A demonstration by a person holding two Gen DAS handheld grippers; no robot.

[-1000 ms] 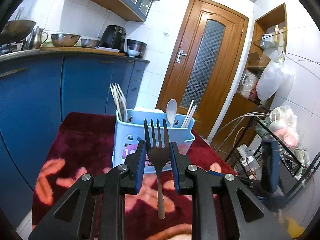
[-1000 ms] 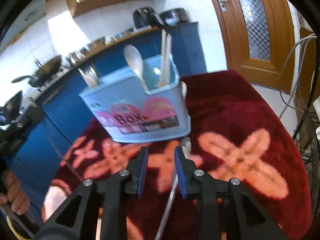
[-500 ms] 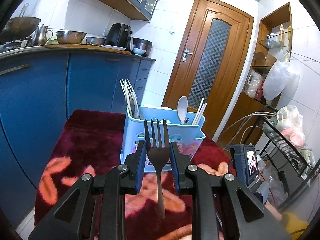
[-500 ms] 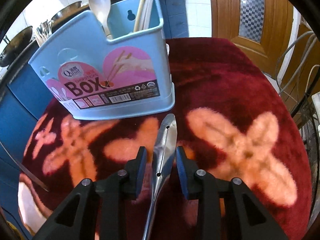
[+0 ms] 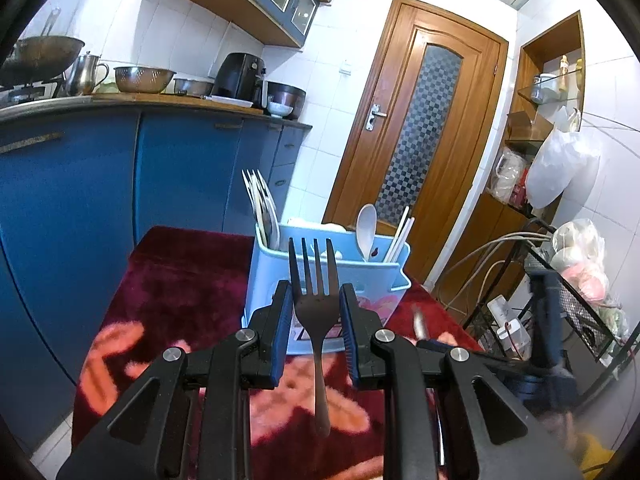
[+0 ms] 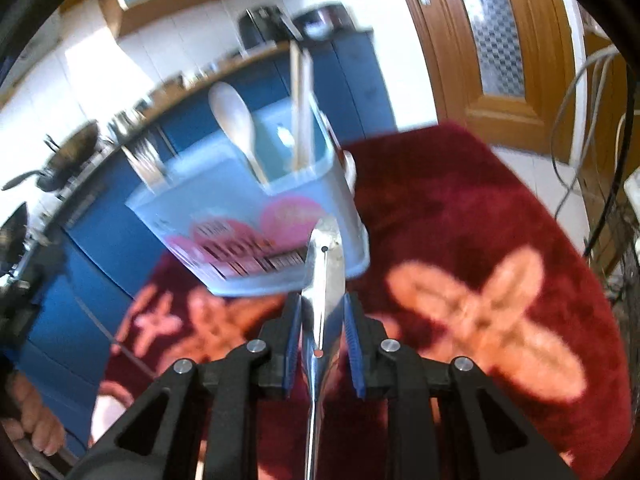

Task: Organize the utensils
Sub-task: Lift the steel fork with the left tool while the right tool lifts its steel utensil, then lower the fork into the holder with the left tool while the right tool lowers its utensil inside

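My left gripper (image 5: 316,312) is shut on a dark metal fork (image 5: 314,280), tines up, held just in front of the light blue utensil box (image 5: 360,280). The box holds a white spoon (image 5: 366,228), pale chopsticks (image 5: 398,236) and several forks (image 5: 262,208) in its left compartment. In the right wrist view, my right gripper (image 6: 322,320) has its jaws closing, and their pads press on a shiny metal utensil (image 6: 324,272). The utensil's tip rises in front of the box (image 6: 240,216). That view is blurred by motion.
The box stands on a table with a dark red flowered cloth (image 6: 460,220). Blue kitchen cabinets (image 5: 80,184) with pots on the counter lie behind and to the left. A wooden door (image 5: 420,140) is behind, and a wire rack (image 5: 580,312) with cables is to the right. A person's hand (image 6: 36,428) shows at lower left.
My right gripper came down around the metal utensil lying on the cloth, narrowed onto it and lifted it toward the box. The left gripper kept holding the fork in place.
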